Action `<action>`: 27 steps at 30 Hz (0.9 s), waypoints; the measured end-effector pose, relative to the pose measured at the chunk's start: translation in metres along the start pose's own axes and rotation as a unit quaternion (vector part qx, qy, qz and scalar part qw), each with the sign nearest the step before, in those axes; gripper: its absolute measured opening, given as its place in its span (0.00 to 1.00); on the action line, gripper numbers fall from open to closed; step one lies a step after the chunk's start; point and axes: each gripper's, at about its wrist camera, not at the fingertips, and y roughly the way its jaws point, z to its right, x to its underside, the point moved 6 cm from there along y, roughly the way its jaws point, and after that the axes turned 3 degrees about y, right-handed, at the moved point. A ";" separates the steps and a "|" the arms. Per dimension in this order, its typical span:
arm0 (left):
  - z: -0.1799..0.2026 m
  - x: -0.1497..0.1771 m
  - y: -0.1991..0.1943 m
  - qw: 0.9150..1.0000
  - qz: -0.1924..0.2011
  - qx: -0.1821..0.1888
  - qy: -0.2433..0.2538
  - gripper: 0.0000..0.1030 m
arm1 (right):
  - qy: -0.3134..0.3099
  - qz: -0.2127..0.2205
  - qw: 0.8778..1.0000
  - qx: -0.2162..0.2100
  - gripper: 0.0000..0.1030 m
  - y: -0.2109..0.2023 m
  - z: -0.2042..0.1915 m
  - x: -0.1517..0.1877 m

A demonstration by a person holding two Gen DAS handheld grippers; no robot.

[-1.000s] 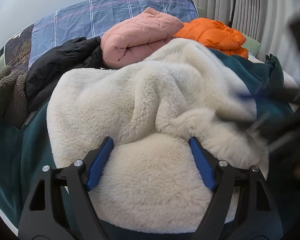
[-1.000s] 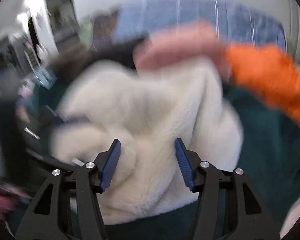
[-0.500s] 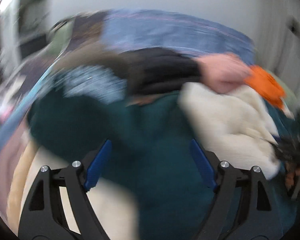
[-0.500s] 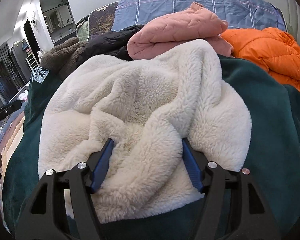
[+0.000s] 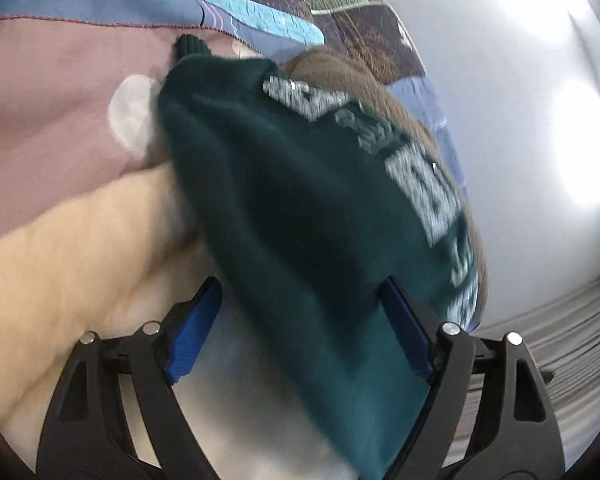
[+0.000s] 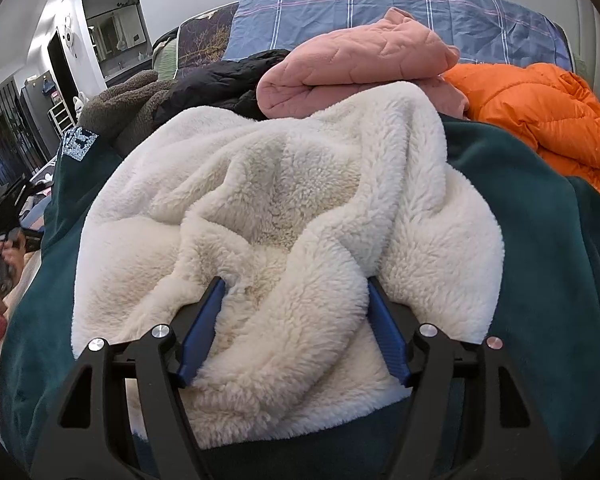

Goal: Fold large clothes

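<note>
Dark green fleece-lined garment [image 6: 548, 232] spread on bed, cream lining [image 6: 284, 208] bunched on top, right gripper [image 6: 294, 324] jaws spread astride lining, left gripper [image 5: 300, 328] jaws spread over green sleeve [image 5: 284, 184], blurred

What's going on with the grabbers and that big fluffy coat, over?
Left gripper open over the green sleeve. Right gripper open, straddling the white fleece lining. Coat unfolded. Pink jacket and orange jacket piled behind.

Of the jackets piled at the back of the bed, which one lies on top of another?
The pink quilted jacket: its folded bulk overlaps the black jacket, while the orange jacket lies beside it on the bed.
</note>
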 end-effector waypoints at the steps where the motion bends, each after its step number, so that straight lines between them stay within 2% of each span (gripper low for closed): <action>1: 0.003 -0.003 0.003 1.000 0.006 0.004 -0.001 0.81 | -0.001 0.000 1.000 0.001 0.69 0.000 0.000 0.000; 3: 0.009 -0.010 0.006 1.000 0.027 0.011 -0.001 0.80 | -0.003 0.000 1.000 0.004 0.69 0.001 -0.001 0.000; 5: 0.013 -0.017 0.001 0.999 0.052 0.009 0.007 0.60 | -0.005 0.000 1.000 0.007 0.69 0.001 -0.002 0.000; 7: 0.023 -0.025 -0.010 0.997 0.073 -0.002 0.023 0.32 | -0.006 0.001 1.000 0.007 0.69 0.001 -0.003 0.000; 9: 0.032 -0.031 -0.023 0.995 0.087 -0.015 0.037 0.23 | -0.006 0.001 1.000 0.007 0.69 0.001 -0.003 0.000; 10: 0.038 -0.033 -0.030 0.994 0.096 -0.020 0.045 0.15 | -0.006 0.001 1.000 0.007 0.69 0.001 -0.003 0.000; 14: 0.095 -0.030 -0.066 0.981 0.139 -0.033 0.132 0.12 | -0.005 0.000 1.000 0.007 0.70 0.001 -0.003 0.001; 16: 0.148 -0.012 -0.083 0.965 0.156 -0.031 0.208 0.12 | -0.005 0.000 1.000 0.007 0.70 0.001 -0.003 0.000; 17: 0.174 -0.001 -0.087 0.956 0.160 -0.023 0.245 0.12 | -0.004 0.000 1.000 0.006 0.70 0.001 -0.003 0.000; 19: 0.247 0.039 -0.086 0.926 0.157 0.008 0.343 0.12 | -0.002 0.001 1.000 0.002 0.70 0.000 -0.003 0.001; 20: 0.267 0.056 -0.084 0.915 0.153 0.019 0.374 0.12 | 0.001 0.001 1.000 -0.001 0.70 0.000 -0.003 0.000; 21: 0.303 0.091 -0.079 0.890 0.142 0.036 0.431 0.12 | 0.003 0.002 1.000 -0.005 0.70 0.000 -0.002 0.000; 23: 0.345 0.148 -0.065 0.852 0.113 0.059 0.508 0.12 | 0.009 0.002 1.000 -0.014 0.71 -0.001 0.000 0.000; 24: 0.363 0.184 -0.050 0.828 0.086 0.069 0.550 0.13 | 0.013 0.003 1.000 -0.020 0.71 -0.002 0.001 0.000; 26: 0.378 0.240 -0.021 0.791 0.046 0.069 0.607 0.16 | 0.033 0.008 0.999 -0.041 0.70 -0.013 0.007 -0.002; 27: 0.378 0.275 0.000 0.767 0.014 0.060 0.639 0.17 | 0.049 0.010 0.998 -0.045 0.70 -0.023 0.013 -0.003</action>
